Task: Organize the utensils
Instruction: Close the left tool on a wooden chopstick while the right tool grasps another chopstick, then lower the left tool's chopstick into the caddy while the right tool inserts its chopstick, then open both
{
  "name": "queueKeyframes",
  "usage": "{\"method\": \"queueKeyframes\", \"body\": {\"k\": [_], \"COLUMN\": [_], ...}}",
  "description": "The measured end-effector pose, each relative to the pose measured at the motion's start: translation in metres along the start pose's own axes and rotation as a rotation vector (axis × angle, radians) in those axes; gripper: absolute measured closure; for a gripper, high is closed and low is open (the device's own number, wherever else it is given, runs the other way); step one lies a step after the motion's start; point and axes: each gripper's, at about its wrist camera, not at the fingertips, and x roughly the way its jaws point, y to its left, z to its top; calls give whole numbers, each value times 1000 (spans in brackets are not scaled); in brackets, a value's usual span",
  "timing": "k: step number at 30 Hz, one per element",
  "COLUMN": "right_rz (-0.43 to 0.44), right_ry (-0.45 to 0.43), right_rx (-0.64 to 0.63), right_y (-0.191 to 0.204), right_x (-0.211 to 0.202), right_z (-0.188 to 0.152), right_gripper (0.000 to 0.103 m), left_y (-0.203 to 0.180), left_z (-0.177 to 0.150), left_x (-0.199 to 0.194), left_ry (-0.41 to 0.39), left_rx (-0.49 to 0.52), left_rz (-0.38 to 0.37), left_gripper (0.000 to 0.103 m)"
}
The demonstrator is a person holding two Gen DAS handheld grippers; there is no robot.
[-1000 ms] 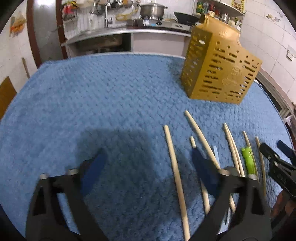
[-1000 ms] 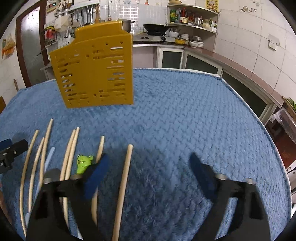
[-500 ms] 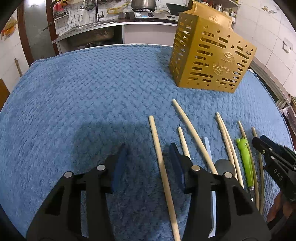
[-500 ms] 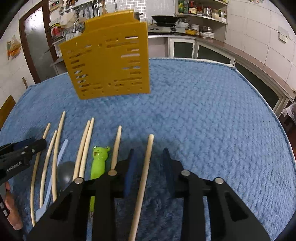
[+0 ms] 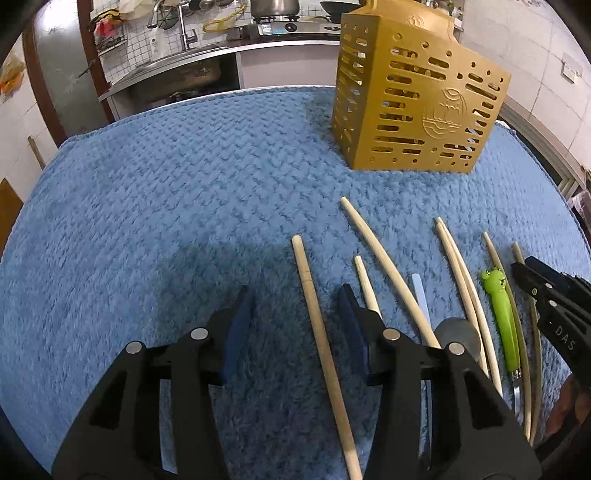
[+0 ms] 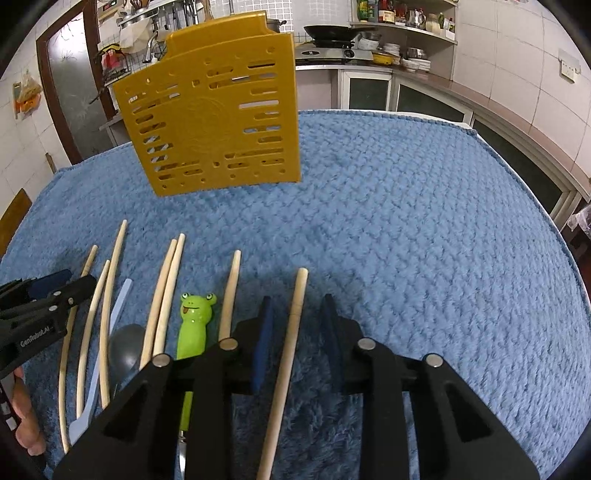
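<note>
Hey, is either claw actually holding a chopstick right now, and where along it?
Neither. Left claw and right claw each straddle a chopstick lying on the blue cloth, pads clear of it.

I am working in a domestic kitchen. Behind the blue-covered table (image 6: pixel 406 206) runs a counter with a steel sink (image 5: pixel 177 74) and tap (image 5: pixel 184 29) against small white wall tiles. A gas hob (image 6: pixel 332 53) carries a black wok (image 6: pixel 330 32); in the left view a steel pot (image 5: pixel 275 6) stands on it. Open shelves (image 6: pixel 406 27) hold bottles, jars and stacked bowls. Utensils hang on a wall rack (image 6: pixel 155 16). Glass-fronted cupboards (image 6: pixel 365 92) sit under the counter, and large tiles cover the right wall.
</note>
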Motion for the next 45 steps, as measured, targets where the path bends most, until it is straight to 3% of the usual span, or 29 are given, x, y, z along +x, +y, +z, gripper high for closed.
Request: {"method": "queueKeyframes", "body": {"k": [3, 5, 7, 10, 19, 22, 29, 35, 45], "right_rz": [-3, 2, 4, 12, 0, 1, 58, 100, 163], "right_ry": [2, 5, 5, 9, 73, 65, -25, -153, -323], "right_rx": [-5, -2, 5, 19, -1, -4, 38, 47, 34], "right_y": [1, 0, -2, -5, -3, -1, -9, -15, -5], "right_x": [1, 1, 1, 1, 4, 3, -23, -65, -115], "right_z": [1, 3, 2, 3, 11, 11, 15, 24, 47], "right_gripper": [75, 76, 79, 85, 86, 94, 97, 97, 97], "left_y": [-1, -2, -4, -8, -7, -8, -9, -10, -17], "left_z": [3, 5, 5, 5, 4, 3, 4, 10, 33], "left_x": [2, 3, 3, 1, -3, -3, -32, -91, -140], "left_ry": [1, 1, 0, 4, 38, 29, -79, -272, -382], "left_rx": [12, 25, 34, 47, 42, 53, 57, 70, 63], "left_rz": [-1, -1, 9, 16, 2, 10, 22, -39, -134], "left_gripper": [59, 70, 73, 86, 86, 92, 99, 99, 99]}}
